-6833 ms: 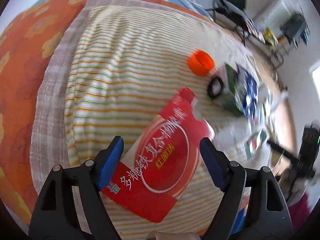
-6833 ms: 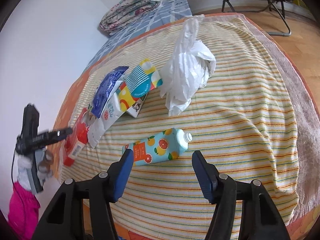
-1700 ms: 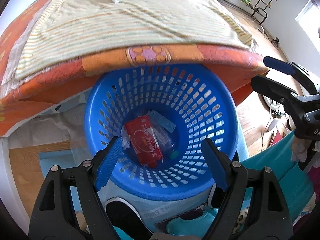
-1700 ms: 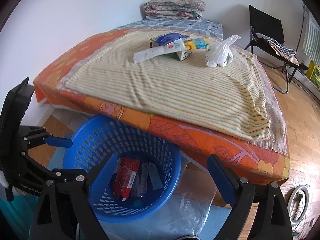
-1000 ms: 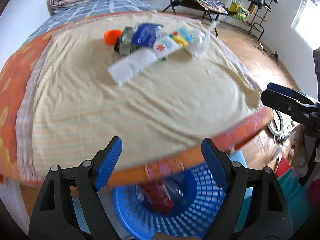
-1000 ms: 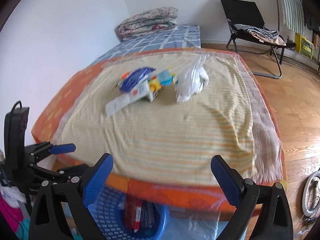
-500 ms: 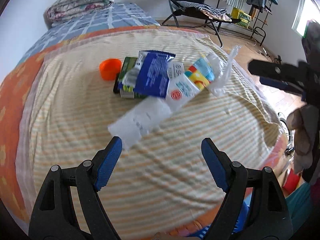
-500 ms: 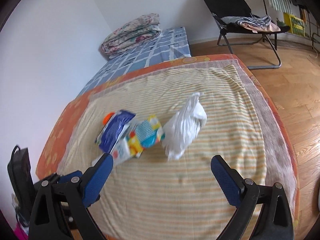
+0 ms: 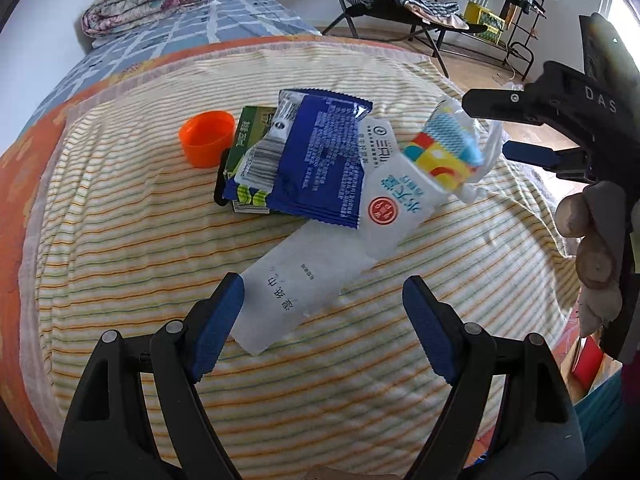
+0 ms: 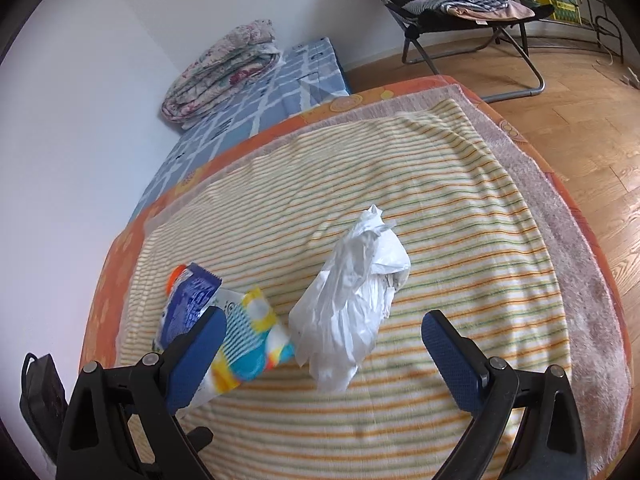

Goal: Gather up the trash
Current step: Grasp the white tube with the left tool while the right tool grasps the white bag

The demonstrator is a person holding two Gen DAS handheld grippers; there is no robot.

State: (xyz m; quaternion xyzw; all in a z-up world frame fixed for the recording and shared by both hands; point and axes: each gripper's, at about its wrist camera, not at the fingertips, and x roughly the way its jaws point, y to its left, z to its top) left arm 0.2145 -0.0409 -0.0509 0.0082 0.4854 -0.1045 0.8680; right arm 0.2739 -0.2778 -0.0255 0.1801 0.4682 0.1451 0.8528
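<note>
Left gripper (image 9: 322, 312) hovers low over the striped blanket (image 9: 120, 248), jaws spread wide, nothing between them; white pouch (image 9: 296, 280) lies just ahead. Right gripper (image 10: 322, 350) hangs above the bed, also wide apart and empty, aimed at the crumpled white plastic bag (image 10: 352, 304) (colourful carton (image 10: 244, 344) beside its left finger). Blue wrapper (image 9: 320, 160) tops the pile; orange cap (image 9: 206, 140) alongside.

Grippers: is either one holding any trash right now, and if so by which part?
Nothing is held. The left gripper is open over the white wrapper, and the right gripper is open around the crumpled white plastic bag, not gripping it.
</note>
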